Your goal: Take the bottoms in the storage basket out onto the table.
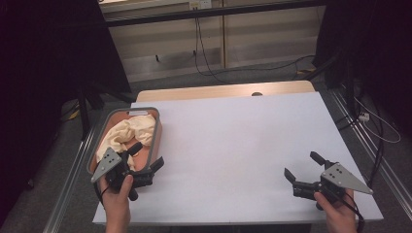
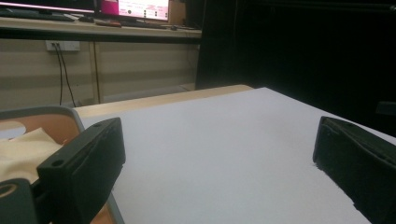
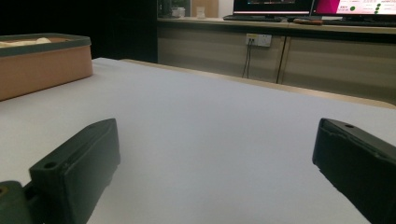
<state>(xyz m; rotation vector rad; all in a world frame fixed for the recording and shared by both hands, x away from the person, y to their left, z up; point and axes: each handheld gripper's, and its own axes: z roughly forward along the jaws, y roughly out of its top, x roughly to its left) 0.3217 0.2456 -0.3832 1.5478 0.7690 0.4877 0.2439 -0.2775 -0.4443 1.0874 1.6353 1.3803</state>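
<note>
Broadly, the white worktop (image 1: 233, 150) spreads ahead of both tools, bare between them. Beyond its far edge run a wooden strip, a pale wall with sockets and hanging cables, and a shelf carrying lit screens (image 3: 355, 7); none of this stands between either tool and the worktop.

Next in size is the tan basket (image 1: 156, 141) with a grey rim, sitting directly at the left tool (image 1: 148, 160) on the worktop's left edge. One jaw of that tool reaches over the basket's interior, the other lies outside the rim, so the basket's near wall stands between them. A cream cloth (image 1: 127, 136) lies crumpled inside the basket, just ahead of the inner jaw and not touched by it.

That left tool has its jaws spread wide, gripping nothing. A hand (image 1: 116, 194) holds it from below, pointing it away from the person and slightly right.

Well apart from the basket, the right tool (image 1: 302, 167) rests low at the worktop's near right corner, jaws likewise wide with nothing between them, held by the other hand (image 1: 337, 208) and aimed left across the sheet.
</note>
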